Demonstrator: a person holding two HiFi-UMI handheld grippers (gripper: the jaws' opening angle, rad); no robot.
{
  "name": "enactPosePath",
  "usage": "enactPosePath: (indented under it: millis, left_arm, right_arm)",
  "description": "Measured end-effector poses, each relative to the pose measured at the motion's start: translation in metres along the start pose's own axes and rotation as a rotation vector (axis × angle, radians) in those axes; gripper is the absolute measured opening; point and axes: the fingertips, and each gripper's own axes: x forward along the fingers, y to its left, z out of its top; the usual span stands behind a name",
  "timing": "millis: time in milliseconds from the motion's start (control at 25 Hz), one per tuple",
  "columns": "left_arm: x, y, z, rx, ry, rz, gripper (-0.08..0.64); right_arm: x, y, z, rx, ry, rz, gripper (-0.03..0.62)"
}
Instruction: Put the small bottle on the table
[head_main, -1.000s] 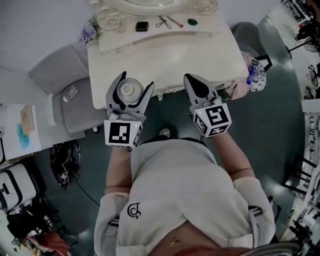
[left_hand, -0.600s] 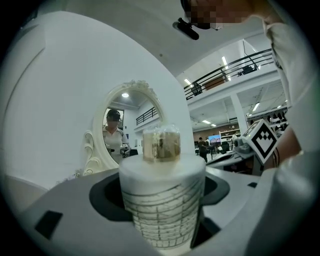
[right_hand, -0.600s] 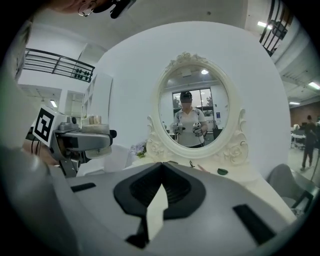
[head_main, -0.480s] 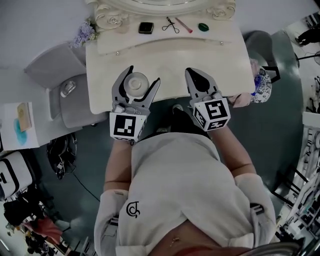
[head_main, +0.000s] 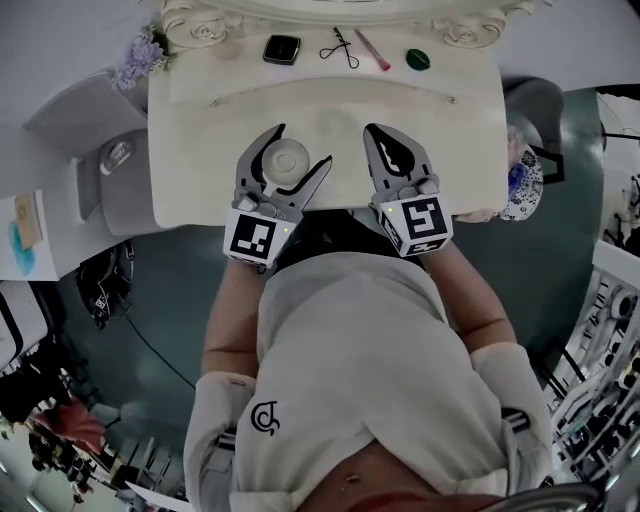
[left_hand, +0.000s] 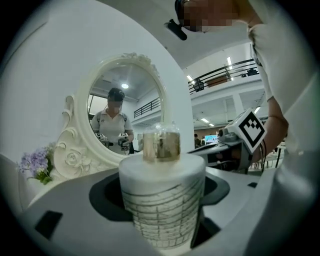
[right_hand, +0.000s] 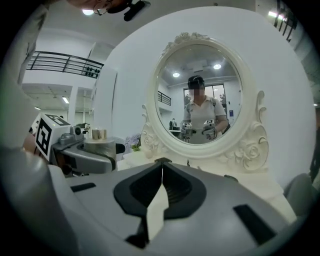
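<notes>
A small white ribbed bottle (left_hand: 163, 200) with a gold neck and clear cap stands upright between the jaws of my left gripper (head_main: 292, 155), which is shut on it. From above the bottle (head_main: 284, 161) shows as a round white top over the front part of the cream dressing table (head_main: 460, 130). My right gripper (head_main: 385, 150) hovers beside it over the table, jaws pressed together with nothing in them. In the right gripper view the right gripper (right_hand: 161, 165) points at the oval mirror (right_hand: 199, 97), and the bottle (right_hand: 99, 140) shows at the left.
On the table's back shelf lie a dark compact (head_main: 282, 49), small scissors (head_main: 339, 48), a pink stick (head_main: 373, 49) and a green lid (head_main: 418, 59). Purple flowers (head_main: 136, 58) stand at the back left. A grey chair (head_main: 110, 170) is left of the table.
Both grippers have moved forward from the table's front edge to over its top, the left one carrying the bottle. Jaw states are unchanged.
</notes>
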Motion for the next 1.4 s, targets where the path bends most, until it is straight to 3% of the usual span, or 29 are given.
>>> enactPosePath:
  millis: [360, 520, 680, 960, 1200, 1400]
  left_arm:
    - [0.046, 0.003, -0.07, 0.035, 0.097, -0.001, 0.353]
    - [0.059, 0.008, -0.113, -0.008, 0.191, 0.02, 0.353]
    - [0.069, 0.011, -0.143, -0.041, 0.231, 0.027, 0.353]
    - [0.081, 0.014, -0.171, -0.044, 0.283, 0.042, 0.353]
    - [0.082, 0.02, -0.174, -0.085, 0.288, 0.056, 0.353]
    - [0.085, 0.017, -0.182, -0.057, 0.347, 0.038, 0.353]
  right_arm:
    - [0.024, -0.025, -0.053, -0.02, -0.019, 0.026, 0.008]
    - [0.028, -0.037, -0.079, 0.015, 0.017, 0.029, 0.008]
    - [0.034, -0.049, -0.097, 0.026, 0.049, 0.026, 0.008]
    - [0.039, -0.056, -0.111, 0.045, 0.069, 0.034, 0.008]
    - [0.04, -0.056, -0.117, 0.058, 0.087, 0.024, 0.008]
    - [0.04, -0.056, -0.127, 0.088, 0.108, 0.01, 0.008]
